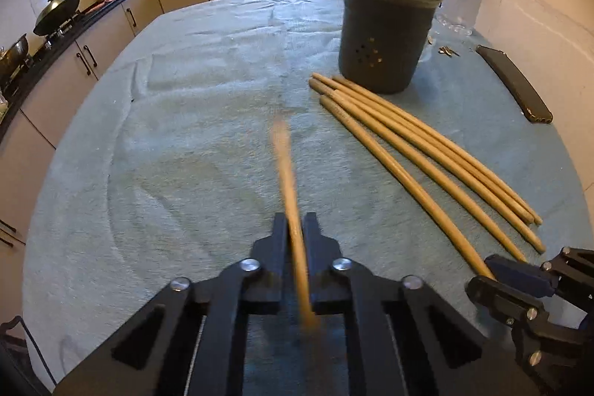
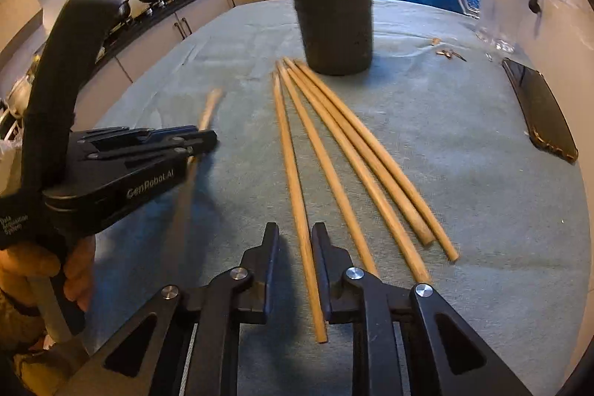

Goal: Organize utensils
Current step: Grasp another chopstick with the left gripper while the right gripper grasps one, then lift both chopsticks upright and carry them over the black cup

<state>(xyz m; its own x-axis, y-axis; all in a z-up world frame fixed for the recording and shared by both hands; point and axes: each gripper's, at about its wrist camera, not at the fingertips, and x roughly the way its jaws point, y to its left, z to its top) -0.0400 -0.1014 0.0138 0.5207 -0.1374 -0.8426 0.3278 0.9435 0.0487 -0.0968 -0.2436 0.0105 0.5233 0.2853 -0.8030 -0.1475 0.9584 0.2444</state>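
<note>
Left gripper [image 1: 295,223] — clenched on one blurred chopstick [image 1: 287,169]. Right gripper [image 2: 295,236] — jaws astride the leftmost loose chopstick [image 2: 293,173], contact unclear. Dark holder [image 2: 334,25] at the table's far edge.

We read "GenRobot.AI" on the left gripper [image 2: 208,140] body, and small white words, partly legible as "Data … System", on its black strap [image 2: 15,225].

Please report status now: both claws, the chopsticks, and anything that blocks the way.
Left claw shut on one chopstick. Right claw astride nearest loose chopstick, pads apart. Holder path unobstructed.
</note>
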